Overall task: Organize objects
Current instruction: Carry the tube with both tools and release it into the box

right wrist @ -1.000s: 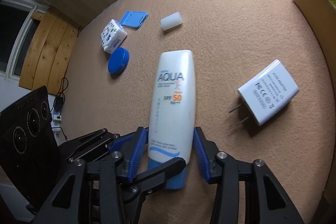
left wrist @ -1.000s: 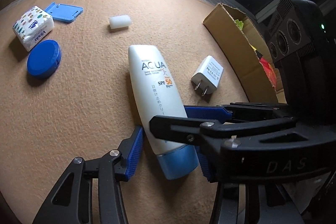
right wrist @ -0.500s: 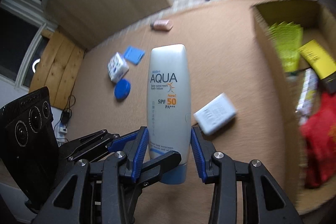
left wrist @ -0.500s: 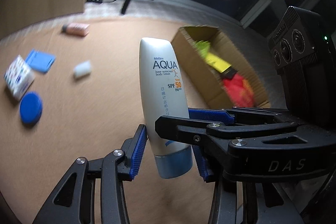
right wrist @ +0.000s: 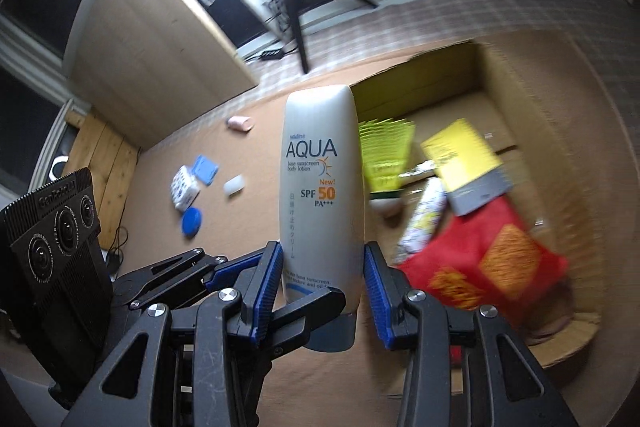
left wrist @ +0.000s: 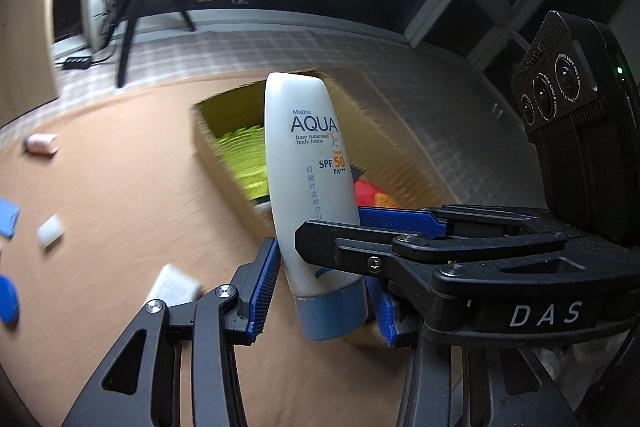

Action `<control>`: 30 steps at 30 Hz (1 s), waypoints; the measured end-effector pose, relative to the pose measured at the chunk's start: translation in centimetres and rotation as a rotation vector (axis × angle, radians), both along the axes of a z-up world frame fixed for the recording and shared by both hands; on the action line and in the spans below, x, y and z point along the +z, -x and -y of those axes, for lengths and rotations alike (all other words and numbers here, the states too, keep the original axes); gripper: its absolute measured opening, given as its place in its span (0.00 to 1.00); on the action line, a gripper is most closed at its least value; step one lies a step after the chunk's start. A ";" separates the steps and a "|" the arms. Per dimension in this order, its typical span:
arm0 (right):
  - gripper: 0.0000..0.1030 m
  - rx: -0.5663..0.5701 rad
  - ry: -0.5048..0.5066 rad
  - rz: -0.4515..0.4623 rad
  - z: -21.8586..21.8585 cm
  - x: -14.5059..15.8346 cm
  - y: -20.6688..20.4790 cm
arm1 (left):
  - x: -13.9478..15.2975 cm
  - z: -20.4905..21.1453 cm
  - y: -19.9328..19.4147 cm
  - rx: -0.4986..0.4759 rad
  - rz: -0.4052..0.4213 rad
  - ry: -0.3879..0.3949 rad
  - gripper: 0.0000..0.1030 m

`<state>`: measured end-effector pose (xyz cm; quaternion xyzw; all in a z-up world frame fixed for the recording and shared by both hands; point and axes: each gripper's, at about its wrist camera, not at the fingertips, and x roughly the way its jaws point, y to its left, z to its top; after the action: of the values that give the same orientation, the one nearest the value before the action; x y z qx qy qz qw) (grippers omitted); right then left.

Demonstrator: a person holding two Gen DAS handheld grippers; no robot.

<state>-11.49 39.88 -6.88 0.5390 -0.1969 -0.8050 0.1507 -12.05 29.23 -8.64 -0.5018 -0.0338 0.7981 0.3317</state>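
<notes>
A white sunscreen tube (left wrist: 308,167) with a blue cap hangs cap-down in the air, lifted off the tan mat. My left gripper (left wrist: 320,291) is shut on its lower end, blue pads pressing both sides near the cap. My right gripper (right wrist: 322,287) is shut on the same lower part, and in the left wrist view the right gripper (left wrist: 340,227) reaches across from the right. In the right wrist view the left gripper (right wrist: 280,287) comes in from the left. Behind the tube (right wrist: 320,187) is an open cardboard box (right wrist: 440,83), with the box (left wrist: 216,155) also in the left wrist view.
The box holds yellow-green packets (right wrist: 384,155), a yellow booklet (right wrist: 460,155) and a red pouch (right wrist: 480,267). On the mat lie a pink tube (right wrist: 239,123), a white block (right wrist: 234,184), a blue lid (right wrist: 192,221), a tissue pack (right wrist: 184,189), a blue card (right wrist: 205,169) and a white charger (left wrist: 174,287).
Both grippers have lifted the tube off the mat, stood it upright and carried it toward the cardboard box, which now fills the space behind it.
</notes>
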 end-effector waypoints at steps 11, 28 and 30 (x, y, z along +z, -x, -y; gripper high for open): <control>0.37 -0.053 0.003 0.035 -4.6 -1.7 0.8 | -1.5 -5.5 1.2 -0.042 0.017 0.025 0.45; 0.47 -0.151 -0.052 0.014 -6.4 -1.1 -0.2 | -1.2 -4.5 0.9 -0.026 -0.017 0.073 0.59; 0.47 -0.164 -0.048 0.011 -6.5 -1.0 -0.5 | -0.9 -3.7 0.5 -0.019 -0.020 0.073 0.59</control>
<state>-11.04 46.35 -7.87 0.5289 -0.2218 -0.8162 0.0704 -12.52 32.98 -9.57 -0.5060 0.0034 0.8005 0.3213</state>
